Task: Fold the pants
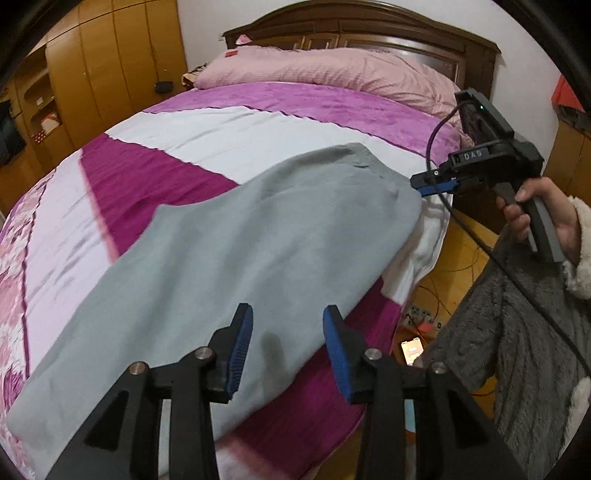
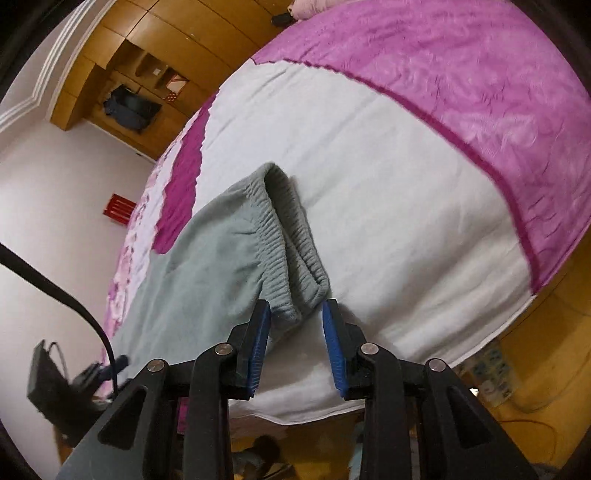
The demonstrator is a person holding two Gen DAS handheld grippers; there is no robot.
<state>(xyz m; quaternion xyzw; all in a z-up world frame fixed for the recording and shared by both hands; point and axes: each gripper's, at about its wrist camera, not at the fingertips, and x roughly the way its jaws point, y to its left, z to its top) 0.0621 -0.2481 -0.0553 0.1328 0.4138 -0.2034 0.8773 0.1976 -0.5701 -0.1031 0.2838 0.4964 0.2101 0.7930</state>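
Closest to me, my left gripper (image 1: 288,345) is spread wide with nothing between its blue pads (image 1: 240,350); it hangs over the near edge of the grey pants (image 1: 229,240), though I cannot tell whether it touches the cloth. My right gripper (image 2: 296,341) is also spread, its tips on either side of the bottom corner of the elastic waistband (image 2: 291,236), not pinching it. The pants lie flat along the near side of the bed, on the white and magenta bedspread (image 1: 207,133). Beyond them, in the left view, my right hand (image 1: 535,210) grips the other tool's handle. Farther back lie a pink pillow (image 1: 325,70), then the dark headboard (image 1: 369,29) and wooden wardrobes (image 1: 110,62).
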